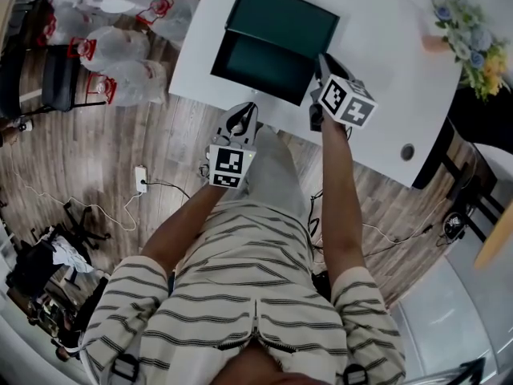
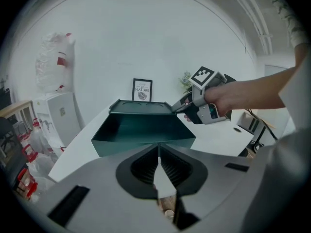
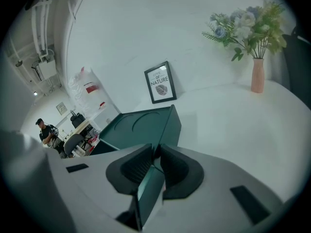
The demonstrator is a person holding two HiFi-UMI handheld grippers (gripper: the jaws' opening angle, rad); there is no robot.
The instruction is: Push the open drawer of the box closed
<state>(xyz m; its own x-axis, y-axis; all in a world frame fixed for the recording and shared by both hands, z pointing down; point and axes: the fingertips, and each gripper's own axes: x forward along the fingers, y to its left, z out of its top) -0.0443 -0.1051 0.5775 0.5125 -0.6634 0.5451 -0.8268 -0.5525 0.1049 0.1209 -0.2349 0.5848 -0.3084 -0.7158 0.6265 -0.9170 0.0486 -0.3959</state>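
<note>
Head view: a dark green rectangular box (image 1: pixel 290 13) lies on the white counter (image 1: pixel 385 54), its open drawer (image 1: pixel 260 61) drawn out toward the person. The right hand-held gripper (image 1: pixel 323 69) stands at the drawer's right side. In the right gripper view its jaws are closed on the drawer's thin side wall (image 3: pixel 148 193). The left hand-held gripper (image 1: pixel 243 120) hovers at the counter's near edge, in front of the drawer, with its jaws pressed together and nothing between them.

Head view looks down; both gripper views closely share the box (image 1: pixel 284 24)
</note>
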